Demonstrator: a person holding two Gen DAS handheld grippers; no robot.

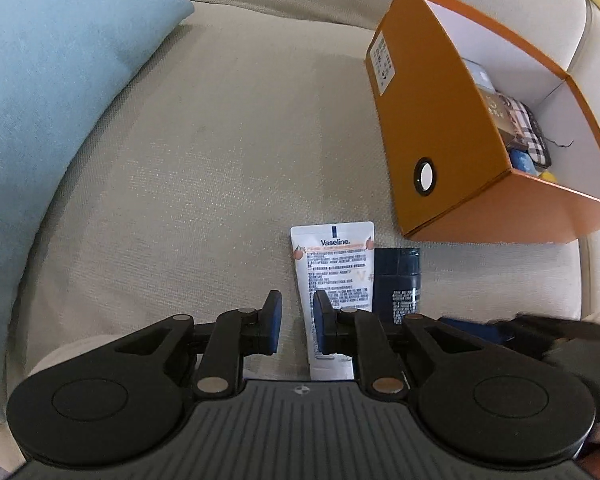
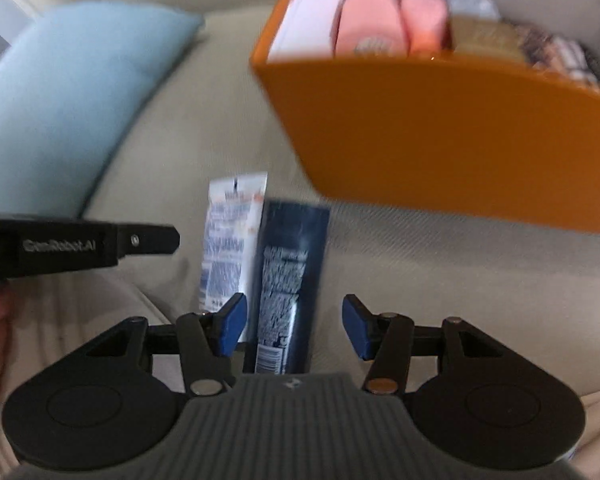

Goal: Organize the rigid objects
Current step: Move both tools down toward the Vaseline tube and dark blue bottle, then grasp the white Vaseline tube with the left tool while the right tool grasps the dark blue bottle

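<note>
A white Vaseline tube (image 1: 334,280) and a dark blue tube (image 1: 396,280) lie side by side on the beige sofa seat (image 1: 220,160). My left gripper (image 1: 297,320) hovers open just left of the white tube, with nothing between its jaws. In the right wrist view the white tube (image 2: 230,240) and the dark blue tube (image 2: 288,280) lie ahead. My right gripper (image 2: 294,326) is open, with the dark blue tube between its blue pads (image 2: 232,324), apart from them. The left gripper (image 2: 80,244) shows at the left edge.
An open orange box (image 1: 432,128) stands on the seat to the right, holding several items; it also shows in the right wrist view (image 2: 440,128) with pink packets (image 2: 380,24) inside. A light blue cushion (image 1: 52,92) lies at the left.
</note>
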